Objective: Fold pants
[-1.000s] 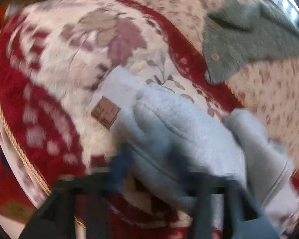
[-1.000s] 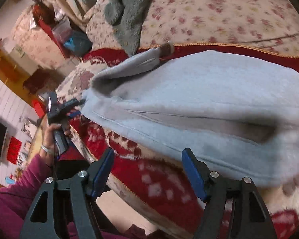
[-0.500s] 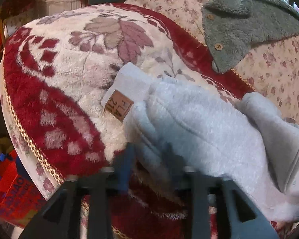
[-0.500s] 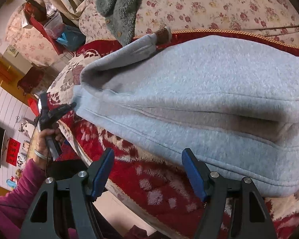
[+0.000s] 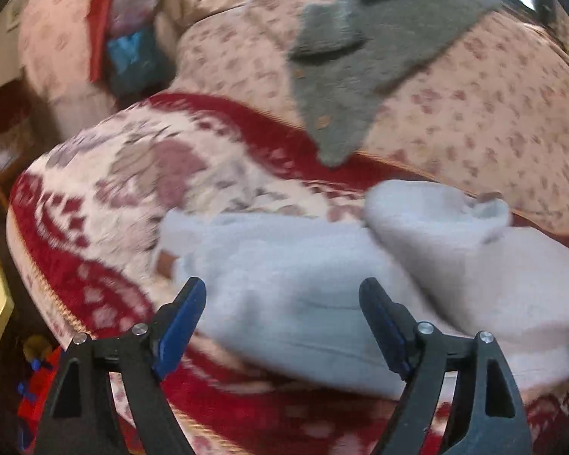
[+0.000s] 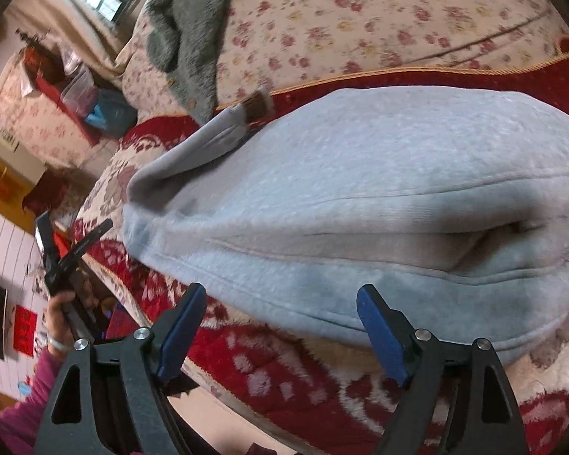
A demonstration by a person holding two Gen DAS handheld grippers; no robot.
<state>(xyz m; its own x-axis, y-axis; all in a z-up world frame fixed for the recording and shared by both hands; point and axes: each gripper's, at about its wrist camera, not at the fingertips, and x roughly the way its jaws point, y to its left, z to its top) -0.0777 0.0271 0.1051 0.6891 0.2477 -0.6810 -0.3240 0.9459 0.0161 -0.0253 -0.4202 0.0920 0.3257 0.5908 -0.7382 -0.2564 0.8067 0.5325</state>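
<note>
The sofa (image 6: 360, 19), in cream fabric with small red flowers, fills the background; every position below is given relative to it. Over its seat lies a red and white patterned blanket (image 5: 106, 197), edged with a gold cord. A grey-green fleece garment (image 5: 360, 49) hangs down the sofa's backrest, its lower tip touching the blanket's red border.

The pants (image 6: 360, 204), pale grey-blue fleece, lie folded lengthwise on the blanket along the sofa's front edge, one leg end with a brown label (image 6: 256, 104) turned up toward the backrest.

Right gripper (image 6: 280, 326): jaws apart and still widening, nothing between them, poised just in front of the pants' near seam. One second earlier the jaws stood narrower and the pants appeared farther off.

Left gripper (image 5: 280, 318): jaws opening, empty, clear of the fabric at the pants' far end. One second earlier they were nearly closed on that end; the cloth now lies released, and the view is blurred.

The person's left hand (image 6: 58, 311), in a magenta sleeve (image 6: 26, 398), holds that tool off the sofa's front corner.
</note>
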